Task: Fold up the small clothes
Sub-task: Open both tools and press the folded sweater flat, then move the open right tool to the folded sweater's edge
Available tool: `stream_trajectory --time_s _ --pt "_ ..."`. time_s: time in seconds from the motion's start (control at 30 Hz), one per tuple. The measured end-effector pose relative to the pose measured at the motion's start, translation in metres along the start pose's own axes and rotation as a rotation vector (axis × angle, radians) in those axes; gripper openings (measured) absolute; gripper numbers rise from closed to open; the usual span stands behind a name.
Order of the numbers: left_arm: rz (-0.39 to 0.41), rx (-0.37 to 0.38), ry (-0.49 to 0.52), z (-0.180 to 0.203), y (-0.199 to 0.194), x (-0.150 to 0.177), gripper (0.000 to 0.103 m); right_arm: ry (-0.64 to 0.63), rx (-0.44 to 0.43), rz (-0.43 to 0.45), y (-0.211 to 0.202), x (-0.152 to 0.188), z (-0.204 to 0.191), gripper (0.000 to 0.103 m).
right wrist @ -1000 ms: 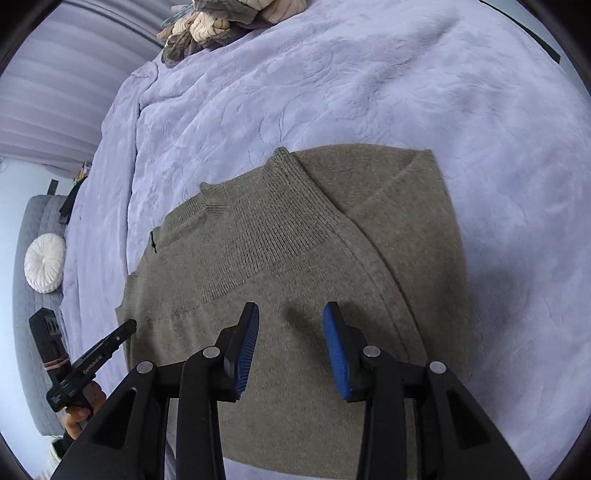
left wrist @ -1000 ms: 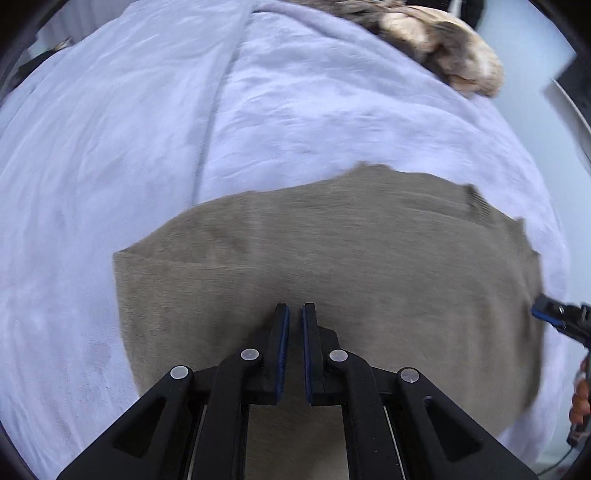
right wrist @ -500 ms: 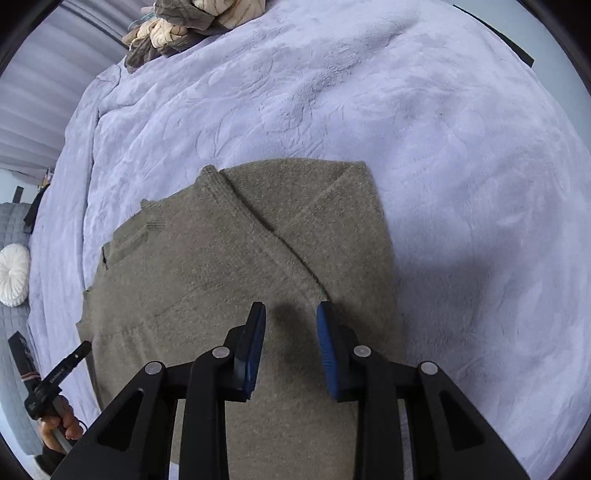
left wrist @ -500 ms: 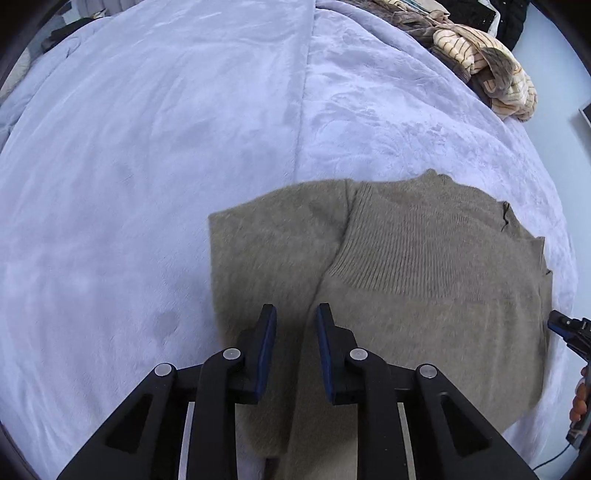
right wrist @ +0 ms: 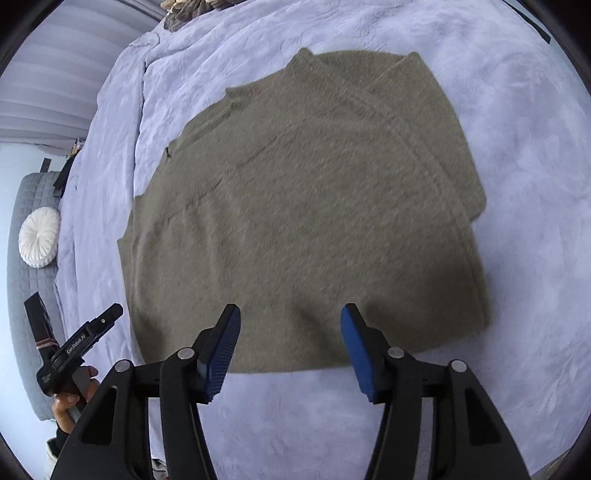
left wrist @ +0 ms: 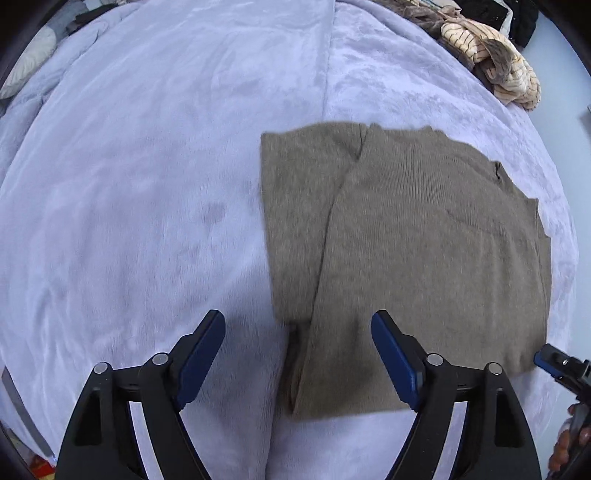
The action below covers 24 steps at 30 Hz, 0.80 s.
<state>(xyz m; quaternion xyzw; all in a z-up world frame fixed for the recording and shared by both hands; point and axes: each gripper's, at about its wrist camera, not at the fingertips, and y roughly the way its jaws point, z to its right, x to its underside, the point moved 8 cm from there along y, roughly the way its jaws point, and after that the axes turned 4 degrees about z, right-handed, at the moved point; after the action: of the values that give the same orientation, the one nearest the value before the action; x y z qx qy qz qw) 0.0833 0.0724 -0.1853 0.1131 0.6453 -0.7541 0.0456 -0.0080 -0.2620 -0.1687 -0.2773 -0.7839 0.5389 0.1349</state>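
Observation:
An olive-brown knit sweater (left wrist: pixel 424 240) (right wrist: pixel 303 203) lies folded flat on a lavender plush blanket (left wrist: pixel 147 184) (right wrist: pixel 517 184), with one sleeve folded across its body. My left gripper (left wrist: pixel 298 321) hovers over the sweater's near left corner. Its jaws are opening wide, and the blue pads touch no cloth. My right gripper (right wrist: pixel 291 312) hangs above the sweater's near edge, its jaws also opening and nothing pinched between them. Each gripper shows at the edge of the other's view: the right one (left wrist: pixel 561 363) and the left one (right wrist: pixel 92 332), held by a hand.
A heap of striped and dark clothes (left wrist: pixel 495 62) (right wrist: pixel 192 7) lies at the far end of the bed. A round white cushion (right wrist: pixel 38 236) rests on a grey quilted seat (right wrist: pixel 22 314) beside the bed. A pale pillow (left wrist: pixel 29 62) lies far left.
The left jaws went from shut to wide apart and the right jaws widened. Both grippers drew back toward the sweater's near edge, and the sweater stayed flat on the blanket.

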Motion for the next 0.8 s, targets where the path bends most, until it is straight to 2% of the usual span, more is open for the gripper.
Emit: stream_trajectory --time_s 0.1,0.13,0.17,0.3,0.37,0.5,0.57,0.8 --pt "0.000 -0.009 -0.001 -0.003 -0.006 0.010 0.084 0.003 -0.012 -0.026 0.003 0.020 -0.008 0.065" --pt "0.002 -0.013 -0.002 -0.004 -0.008 0.012 0.090 0.006 -0.016 -0.033 0.004 0.025 -0.010 0.068" --pt "0.006 -0.015 -0.007 -0.004 -0.010 0.013 0.103 0.008 -0.018 -0.037 0.003 0.030 -0.012 0.070" --pt "0.028 -0.021 0.007 -0.004 -0.020 0.017 0.103 -0.001 -0.026 -0.037 0.000 0.041 -0.022 0.081" --pt "0.028 -0.020 0.022 -0.003 -0.022 0.018 0.103 -0.017 -0.026 -0.024 -0.003 0.044 -0.027 0.083" --pt "0.023 -0.019 0.029 -0.003 -0.028 0.023 0.103 -0.089 0.016 0.025 -0.011 0.047 -0.040 0.103" --pt "0.028 -0.016 0.023 -0.004 -0.030 0.025 0.103 -0.113 0.005 0.038 -0.014 0.051 -0.048 0.103" --pt "0.015 -0.006 0.016 -0.009 -0.034 0.039 0.103 -0.106 -0.038 -0.030 -0.011 0.074 -0.061 0.103"
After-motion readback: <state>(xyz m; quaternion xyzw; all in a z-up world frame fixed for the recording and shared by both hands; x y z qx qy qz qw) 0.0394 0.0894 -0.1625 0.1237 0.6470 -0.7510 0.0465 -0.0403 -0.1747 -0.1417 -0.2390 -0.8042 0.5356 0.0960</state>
